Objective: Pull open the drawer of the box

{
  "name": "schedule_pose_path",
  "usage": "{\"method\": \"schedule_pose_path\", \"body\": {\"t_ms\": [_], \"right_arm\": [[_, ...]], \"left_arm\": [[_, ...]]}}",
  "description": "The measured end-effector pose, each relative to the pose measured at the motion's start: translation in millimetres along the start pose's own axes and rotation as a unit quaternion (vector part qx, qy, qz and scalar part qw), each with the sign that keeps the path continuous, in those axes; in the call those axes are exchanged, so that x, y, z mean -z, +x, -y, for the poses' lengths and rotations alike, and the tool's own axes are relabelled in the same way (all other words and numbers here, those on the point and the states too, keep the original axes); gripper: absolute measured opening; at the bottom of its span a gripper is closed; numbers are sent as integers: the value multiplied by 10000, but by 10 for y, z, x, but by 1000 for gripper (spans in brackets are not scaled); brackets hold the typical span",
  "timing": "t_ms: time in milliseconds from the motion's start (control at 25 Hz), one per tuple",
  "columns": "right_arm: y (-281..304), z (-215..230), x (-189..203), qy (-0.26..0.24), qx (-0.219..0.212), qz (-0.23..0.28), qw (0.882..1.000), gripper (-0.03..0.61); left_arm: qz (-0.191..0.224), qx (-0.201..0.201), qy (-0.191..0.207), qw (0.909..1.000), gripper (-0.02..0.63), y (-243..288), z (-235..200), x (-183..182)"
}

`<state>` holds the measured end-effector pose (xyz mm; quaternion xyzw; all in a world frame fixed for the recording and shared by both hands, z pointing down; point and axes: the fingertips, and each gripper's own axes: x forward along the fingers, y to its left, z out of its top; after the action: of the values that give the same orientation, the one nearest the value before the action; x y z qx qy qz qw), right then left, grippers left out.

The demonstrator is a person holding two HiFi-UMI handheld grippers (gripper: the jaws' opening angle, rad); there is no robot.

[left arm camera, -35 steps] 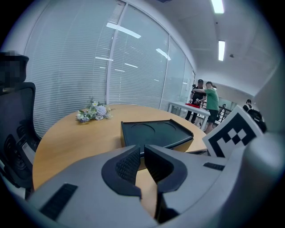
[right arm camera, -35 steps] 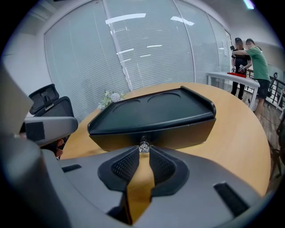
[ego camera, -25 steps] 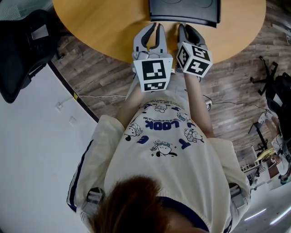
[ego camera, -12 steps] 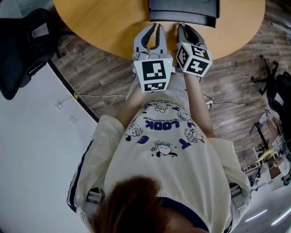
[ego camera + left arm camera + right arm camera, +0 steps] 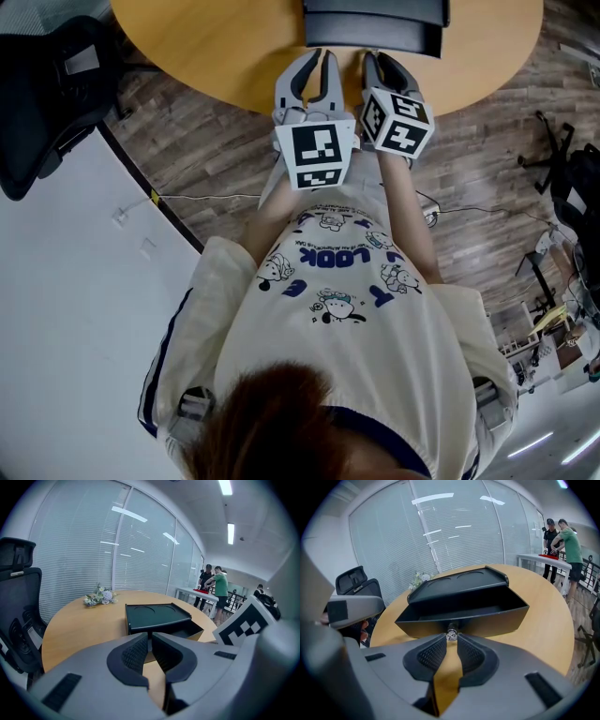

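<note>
The black box sits at the near side of the round wooden table, its long axis running left to right across the person. Its drawer stands pulled out toward the person, with the front wall and small crystal knob facing them. The right gripper points straight at that front, its jaws drawn close and pinching the knob at their tips. The left gripper hovers just beside it over the table edge, aimed at the box's left corner, with its jaws nearly together and nothing between them. A small bunch of flowers lies well beyond the box on the far side of the table. A black office chair stands off the table's left, and some people stand at another table far behind. Nothing lies between the grippers and the drawer. Compared with 1 s ago, the box and drawer sit slightly further left in the head view, and both grippers have hardly shifted.
</note>
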<state>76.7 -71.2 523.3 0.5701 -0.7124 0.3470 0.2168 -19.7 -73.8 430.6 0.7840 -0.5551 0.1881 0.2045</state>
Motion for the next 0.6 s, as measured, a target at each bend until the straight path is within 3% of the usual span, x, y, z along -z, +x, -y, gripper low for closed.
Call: {"method": "schedule_pose_path", "body": {"t_ms": [600], "right_arm": [[-196,7,209,43,-42,-31,10000,84]], "left_arm": [[12,-21,-31,10000,34,-171,117,113]]}}
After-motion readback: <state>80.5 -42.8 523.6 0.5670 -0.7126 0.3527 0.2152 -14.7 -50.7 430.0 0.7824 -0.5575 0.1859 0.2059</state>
